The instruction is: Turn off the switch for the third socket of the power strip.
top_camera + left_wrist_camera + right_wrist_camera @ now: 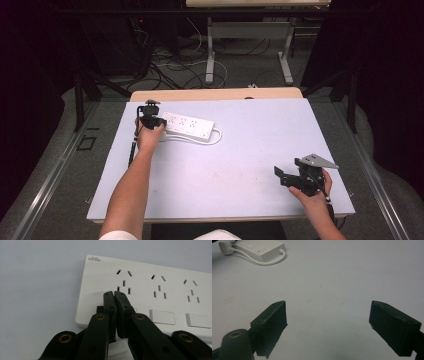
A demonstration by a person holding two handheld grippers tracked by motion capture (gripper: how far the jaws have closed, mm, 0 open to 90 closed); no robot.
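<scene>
The power strip (190, 126) is placed on the far left part of the white table (240, 160), with its white cord (217, 136) looped back at its right end.

**Hidden or cut off**
- In the left gripper view, the right end of the power strip (150, 270) is cut off by the frame edge, and part of its near edge is covered by the jaws.
- The rocker switch (135, 310) nearest the jaws is largely hidden behind them.
- In the right gripper view, the power strip (262, 250) is cut off at the top left corner. Its cord (269, 262) is seen curving below it.

**Counts**
- Three socket groups are seen in the left gripper view.
- Two switches are seen whole there, and a third in part.

**Writing**
- A small grey logo is printed at the strip's corner. It cannot be read.

**Grippers**
- The left gripper (114, 293) is held with its jaws together and nothing seen between them. The tips are placed over the strip's face, at the first socket group. In the high view the left gripper (150, 119) is seen at the strip's left end.
- The right gripper (328, 315) is held with its jaws wide apart over bare table. In the high view the right gripper (282, 176) is seen near the front right corner, well apart from the strip.
</scene>
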